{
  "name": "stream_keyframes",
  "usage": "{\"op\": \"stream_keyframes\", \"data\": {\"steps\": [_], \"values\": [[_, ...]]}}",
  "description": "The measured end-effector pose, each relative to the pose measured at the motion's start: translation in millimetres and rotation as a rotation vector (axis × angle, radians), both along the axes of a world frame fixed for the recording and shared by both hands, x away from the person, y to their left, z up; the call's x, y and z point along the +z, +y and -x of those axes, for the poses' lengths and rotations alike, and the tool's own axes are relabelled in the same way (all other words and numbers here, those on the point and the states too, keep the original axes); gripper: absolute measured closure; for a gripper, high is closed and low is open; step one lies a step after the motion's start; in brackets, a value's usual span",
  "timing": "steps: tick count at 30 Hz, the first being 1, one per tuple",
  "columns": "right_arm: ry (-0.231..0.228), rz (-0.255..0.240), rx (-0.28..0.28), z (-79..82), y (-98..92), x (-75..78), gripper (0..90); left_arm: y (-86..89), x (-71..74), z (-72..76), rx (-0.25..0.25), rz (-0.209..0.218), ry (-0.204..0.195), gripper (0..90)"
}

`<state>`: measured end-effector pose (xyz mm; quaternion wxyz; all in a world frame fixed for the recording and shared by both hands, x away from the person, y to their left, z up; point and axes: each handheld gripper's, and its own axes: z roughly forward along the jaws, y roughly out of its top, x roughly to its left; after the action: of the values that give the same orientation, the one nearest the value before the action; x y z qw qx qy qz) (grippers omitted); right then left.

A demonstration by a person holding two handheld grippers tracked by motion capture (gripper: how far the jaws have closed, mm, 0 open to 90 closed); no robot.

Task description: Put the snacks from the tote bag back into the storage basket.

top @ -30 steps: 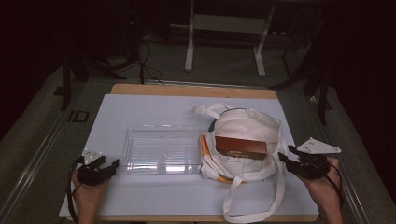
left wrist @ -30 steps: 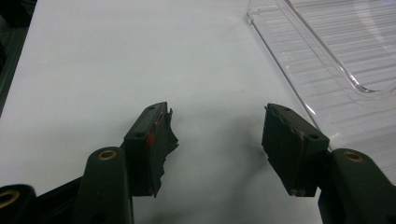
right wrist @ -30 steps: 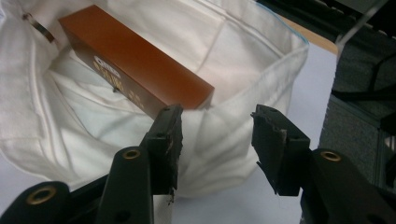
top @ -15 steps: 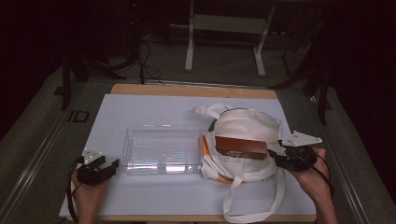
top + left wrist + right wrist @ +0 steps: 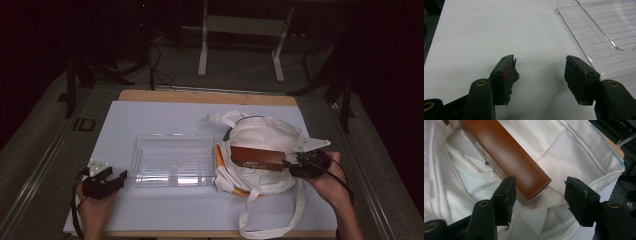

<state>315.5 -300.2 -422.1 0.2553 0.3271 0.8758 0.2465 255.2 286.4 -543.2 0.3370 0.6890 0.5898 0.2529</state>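
A long brown box point(image 5: 256, 157) lies on top of a white cloth tote bag point(image 5: 267, 135) at the right of the white mat. My right gripper point(image 5: 288, 165) sits at the box's right end. Its jaws have just been opening, and in the right gripper view the near end of the brown box point(image 5: 509, 157) lies between them, close to the left jaw and apart from the right one; the right gripper point(image 5: 540, 192) is open. At the mat's front left, my left gripper point(image 5: 116, 174) rests open with nothing in it. The left gripper point(image 5: 540, 72) shows bare mat between its jaws.
A clear plastic tray point(image 5: 172, 160) lies empty at the mat's middle, its corner point(image 5: 584, 27) just right of my left gripper. The bag's long handles point(image 5: 272, 220) trail toward the front edge. Metal stand legs point(image 5: 240, 45) rise beyond the table.
My right gripper has moved left from the mat's right edge up to the box's end, and its jaws have spread apart. The left gripper has stayed in place.
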Motion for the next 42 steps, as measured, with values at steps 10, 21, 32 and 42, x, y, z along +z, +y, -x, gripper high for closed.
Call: {"op": "stream_keyframes", "data": {"steps": [10,21,32,42], "values": [[0.036,0.084,0.048,-13.8,11.7,-3.6,38.9,0.2,0.0,-0.4,-0.004,0.001,0.006,41.6],[0.071,0.153,0.060,-27.1,20.8,-6.9,37.1,0.1,-0.2,-0.9,-0.006,0.001,0.011,41.4],[0.136,0.165,0.097,-36.4,25.6,-12.5,31.1,0.2,-0.3,-1.2,-0.006,0.004,0.013,41.0],[0.189,0.211,0.124,-44.0,32.7,-15.0,26.3,0.5,-0.3,-1.4,-0.009,0.007,0.015,40.3]]}}
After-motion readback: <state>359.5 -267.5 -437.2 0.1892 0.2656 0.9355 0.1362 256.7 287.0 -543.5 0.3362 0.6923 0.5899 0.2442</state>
